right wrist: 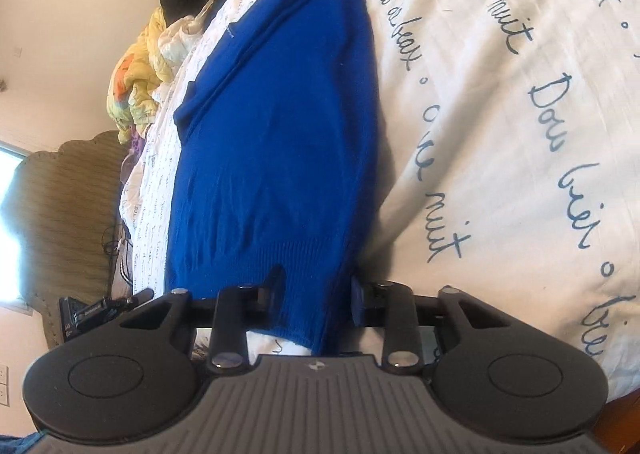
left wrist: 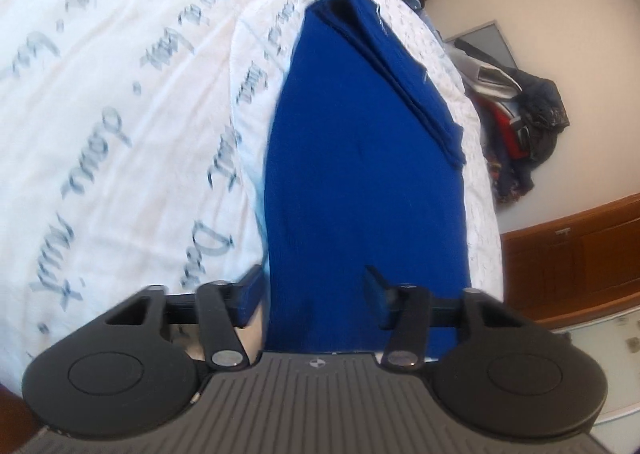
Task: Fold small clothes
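A blue knitted sweater lies flat on a white bedspread with grey script, a sleeve folded over its body. My left gripper is at the near hem, jaws wide apart with the hem fabric between them. In the right wrist view the same sweater stretches away, ribbed hem nearest. My right gripper has its jaws apart around the other hem corner, which drapes between the fingers.
A pile of dark and red clothes lies beyond the bed, next to a wooden cabinet. A yellow garment heap and a padded headboard lie to the left in the right wrist view.
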Available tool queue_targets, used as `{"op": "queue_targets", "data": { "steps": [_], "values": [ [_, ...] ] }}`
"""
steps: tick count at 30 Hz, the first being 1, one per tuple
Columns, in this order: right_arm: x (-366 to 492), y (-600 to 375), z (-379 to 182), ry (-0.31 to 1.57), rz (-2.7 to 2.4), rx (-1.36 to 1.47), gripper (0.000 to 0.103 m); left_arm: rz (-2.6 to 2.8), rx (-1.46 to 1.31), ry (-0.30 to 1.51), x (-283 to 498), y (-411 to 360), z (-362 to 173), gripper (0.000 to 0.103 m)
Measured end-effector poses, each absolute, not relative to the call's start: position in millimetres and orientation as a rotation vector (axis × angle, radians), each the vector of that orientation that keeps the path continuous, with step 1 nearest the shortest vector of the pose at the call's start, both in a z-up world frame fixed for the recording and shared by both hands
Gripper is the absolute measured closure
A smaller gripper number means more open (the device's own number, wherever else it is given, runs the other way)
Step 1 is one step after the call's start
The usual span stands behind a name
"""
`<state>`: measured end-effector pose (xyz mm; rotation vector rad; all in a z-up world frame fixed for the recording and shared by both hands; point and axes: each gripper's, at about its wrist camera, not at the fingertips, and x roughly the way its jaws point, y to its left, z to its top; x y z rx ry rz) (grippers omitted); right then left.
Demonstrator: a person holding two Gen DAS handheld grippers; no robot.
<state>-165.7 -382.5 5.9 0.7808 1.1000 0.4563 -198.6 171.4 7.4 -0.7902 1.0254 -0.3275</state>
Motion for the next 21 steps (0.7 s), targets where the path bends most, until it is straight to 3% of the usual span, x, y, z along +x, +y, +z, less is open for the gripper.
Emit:
{"op": "queue_targets", "data": {
  "steps": [1,2,4,6,7,8,10,12,15,21],
  "values": [
    [-164.8,-382.7,5.2,1.099,0.461,0.784,0.065,-0.341,-0.806,1.012,-196.0,173.0,5.7,0.023],
    [-163.8,-384.4,3.2,1.092,0.471,0.803,0.061,-0.369,-0.834,1.005,-190.3,171.7,0.7,0.015],
    [-157.3,-384.3,-5.5,1.072,0.498,0.869,0.044,-0.408,-0.853,0.991,-183.4,167.6,-3.4,0.014],
    [-153.1,-384.7,-12.9,1.057,0.51,0.93,0.042,-0.42,-0.852,0.995,-177.2,162.4,-5.6,0.021],
    [-152.8,-385.6,-15.6,1.053,0.515,0.952,0.042,-0.417,-0.85,1.009,-175.1,161.5,-7.2,0.042],
    [-153.7,-387.1,-17.6,1.051,0.522,0.96,0.043,-0.407,-0.837,1.043,-173.3,160.0,-9.5,0.073],
    [-156.9,-392.1,-19.7,1.084,0.483,0.923,0.079,-0.384,-0.841,1.09,-172.8,161.4,-17.0,0.094],
    [-161.4,-399.0,-24.2,1.106,0.464,0.928,0.091,-0.397,-0.865,1.107,-176.0,166.4,-19.6,0.094],
    [-164.3,-400.2,-25.1,1.111,0.462,0.924,0.093,-0.44,-0.876,1.152,-177.8,166.1,-22.7,0.087],
    [-160.5,-395.2,-13.2,1.087,0.462,0.894,0.098,-0.438,-0.752,1.132,-174.2,153.2,-0.4,0.096]
  ]
}}
